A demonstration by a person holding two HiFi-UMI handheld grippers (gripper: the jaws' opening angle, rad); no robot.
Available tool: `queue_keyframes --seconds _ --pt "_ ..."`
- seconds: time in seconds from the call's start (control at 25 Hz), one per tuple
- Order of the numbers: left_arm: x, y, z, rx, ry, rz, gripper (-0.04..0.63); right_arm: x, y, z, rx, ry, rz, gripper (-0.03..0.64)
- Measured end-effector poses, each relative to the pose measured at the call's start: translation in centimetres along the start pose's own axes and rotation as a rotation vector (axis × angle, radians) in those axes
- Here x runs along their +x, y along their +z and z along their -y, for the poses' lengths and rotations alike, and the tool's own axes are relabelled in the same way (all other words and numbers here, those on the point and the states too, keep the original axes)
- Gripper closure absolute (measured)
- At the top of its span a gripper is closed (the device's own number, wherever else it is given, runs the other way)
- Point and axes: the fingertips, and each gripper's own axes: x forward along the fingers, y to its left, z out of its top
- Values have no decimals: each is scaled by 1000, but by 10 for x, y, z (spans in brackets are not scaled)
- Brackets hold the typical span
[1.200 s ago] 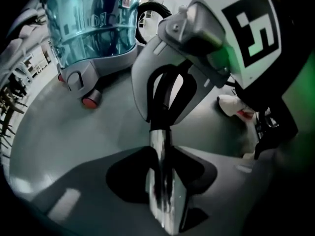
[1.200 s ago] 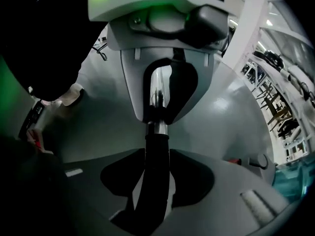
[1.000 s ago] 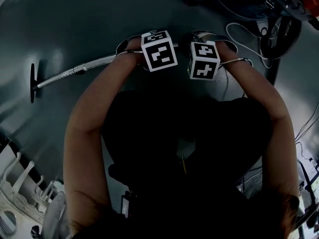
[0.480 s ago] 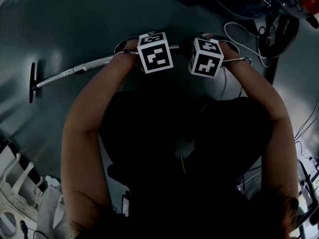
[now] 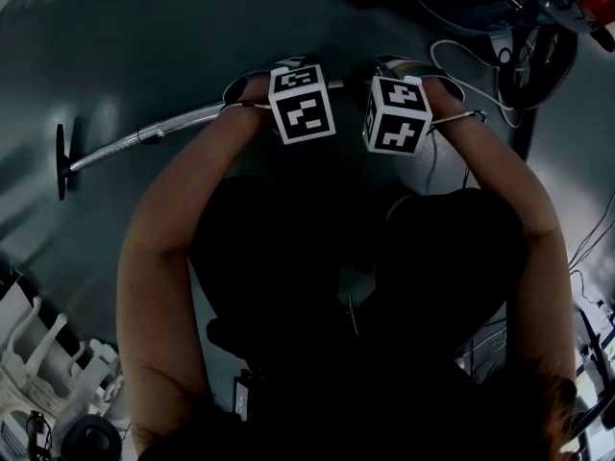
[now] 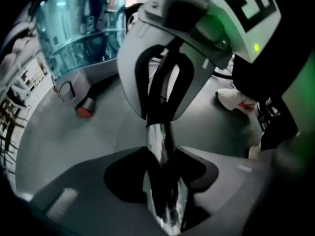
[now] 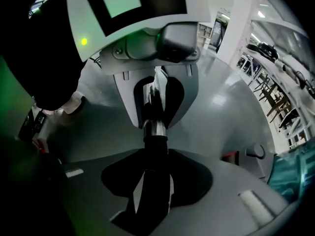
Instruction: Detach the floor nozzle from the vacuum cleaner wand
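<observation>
Overhead, the head view shows both grippers side by side on the upper stretch of the wand (image 5: pixel 173 128), the left gripper (image 5: pixel 285 83) just beside the right gripper (image 5: pixel 389 77). The chrome wand slants away to the left over the floor (image 5: pixel 192 27). The nozzle (image 5: pixel 61 161) sits on its far end, not yet detached and well apart from both grippers.

Next, the left gripper view: the chrome tube runs between the jaws and on into the right gripper facing it. These jaws have just been opening. Dark gaps show on either side of the tube, so I judge the pads are off it. A clear canister (image 6: pixel 78 33) stands on the floor behind.

Last, the right gripper view: the jaws are closed on a black section of the wand, pads against its sides.

As for risks, one gripper alone seems to carry a long, slick tube, so it could roll or slip in that grip. Pulling from up here would likely just drag the nozzle along, since nothing holds it. A re-grip too far from the joint might twist the wand rather than free it.
</observation>
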Motion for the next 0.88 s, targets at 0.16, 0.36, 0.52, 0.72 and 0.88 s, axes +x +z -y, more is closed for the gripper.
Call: queue_keyframes --seconds 0.16,0.36,0.52,0.72,0.88 --pt "1 -4 -1 -48 -40 -26 430 -1 3 1 -38 -57 3 471" --pt "-3 -9 1 -82 -76 -27 433 -1 8 0 -65 -101 11 476" --pt "-5 -11 1 2 5 -33 434 -3 9 1 83 33 51 474" --pt "-4 -19 -6 101 109 -125 434 -2 13 2 153 127 65 469" --pt "-6 -17 -12 118 143 -152 434 -4 18 2 -81 32 6 457"
